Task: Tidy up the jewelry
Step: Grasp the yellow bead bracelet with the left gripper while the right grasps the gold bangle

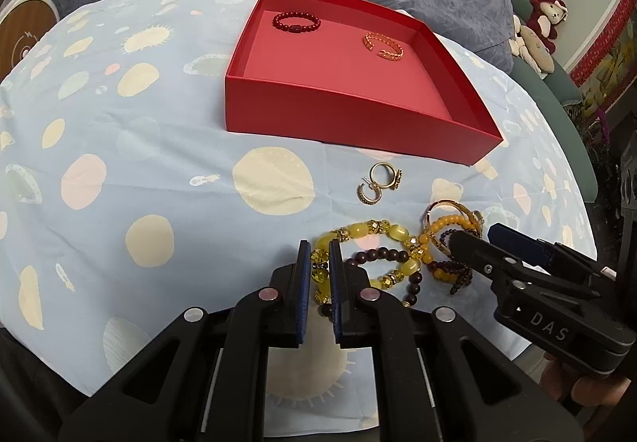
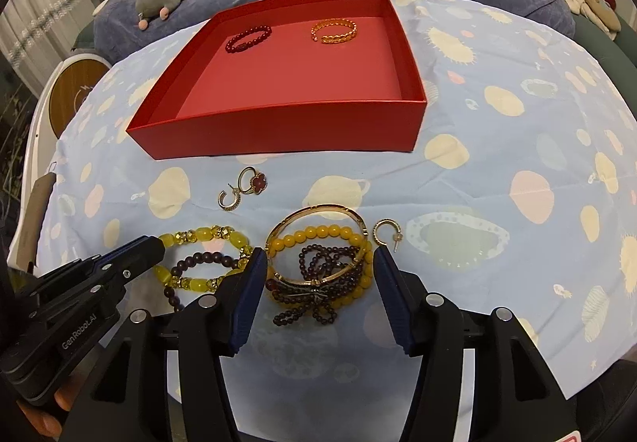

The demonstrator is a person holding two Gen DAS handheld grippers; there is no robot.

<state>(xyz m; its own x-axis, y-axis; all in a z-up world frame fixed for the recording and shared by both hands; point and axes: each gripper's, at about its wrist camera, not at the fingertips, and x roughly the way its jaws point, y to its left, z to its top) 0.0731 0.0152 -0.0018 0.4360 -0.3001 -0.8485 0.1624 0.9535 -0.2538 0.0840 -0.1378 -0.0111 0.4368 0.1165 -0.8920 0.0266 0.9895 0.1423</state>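
Jewelry lies heaped on the blue cloth [image 2: 497, 171] before the red box [image 2: 278, 131]. Left gripper [image 1: 319, 275] pinches the yellow bead bracelet [image 1: 360, 233] between nearly closed fingers. Right gripper [image 2: 320, 275], spread wide, straddles the gold bangle [image 2: 318, 209] and amber beads [image 2: 318, 233], low over the cloth.

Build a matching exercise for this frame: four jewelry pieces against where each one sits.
Items:
1. dark red bead bracelet
2. orange chain cuff
3. red clover ring
4. yellow bead bracelet

Places:
A. on the cloth, just in front of the red box
B. in the box, back right
C. between the left hand-held gripper fingertips
D. in the box, back left

Pairs: 1-D, 2-B, 3-A, 4-C
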